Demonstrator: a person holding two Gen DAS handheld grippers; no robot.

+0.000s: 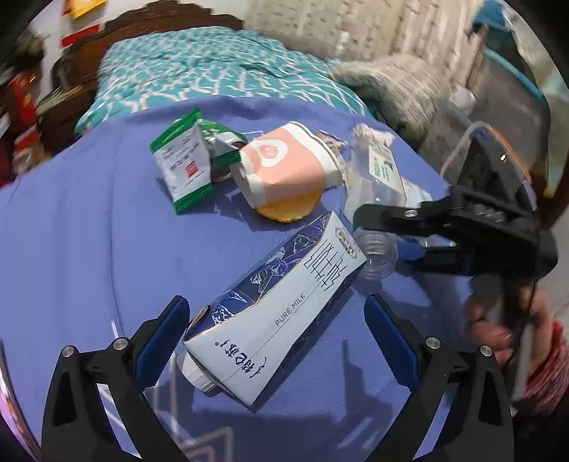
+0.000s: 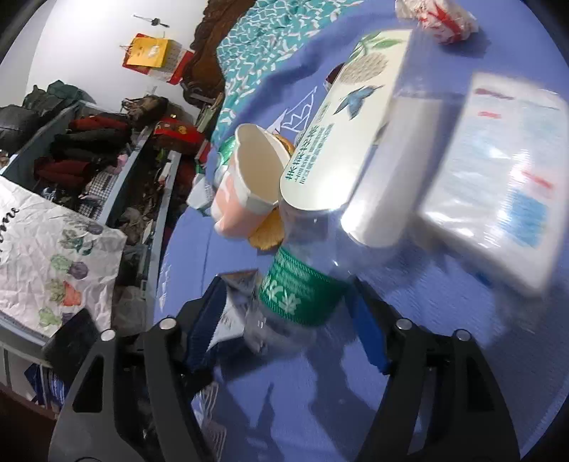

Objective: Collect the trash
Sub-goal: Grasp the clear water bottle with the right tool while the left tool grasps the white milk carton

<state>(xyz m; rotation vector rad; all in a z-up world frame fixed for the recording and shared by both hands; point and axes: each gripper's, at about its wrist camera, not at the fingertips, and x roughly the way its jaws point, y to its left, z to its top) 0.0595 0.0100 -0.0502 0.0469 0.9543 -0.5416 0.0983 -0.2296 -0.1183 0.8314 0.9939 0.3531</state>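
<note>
Trash lies on a blue-covered table (image 1: 71,248). A blue and white milk carton (image 1: 281,305) lies on its side between the wide-open fingers of my left gripper (image 1: 277,341), untouched. A clear plastic bottle with a green label (image 2: 302,295) lies between the fingers of my right gripper (image 2: 288,320), which look open around it. The right gripper also shows in the left wrist view (image 1: 391,231), at the bottle (image 1: 377,248). A pink paper cup (image 1: 284,167), a green wrapper (image 1: 185,163) and an orange round piece (image 1: 288,209) lie farther back.
A white tissue pack (image 2: 498,184) and a crumpled red-white wrapper (image 2: 441,17) lie on the table to the right. A teal patterned bed (image 1: 199,78) lies behind the table. A floral paper bag (image 2: 49,256) and cluttered bins (image 2: 99,149) stand at the left.
</note>
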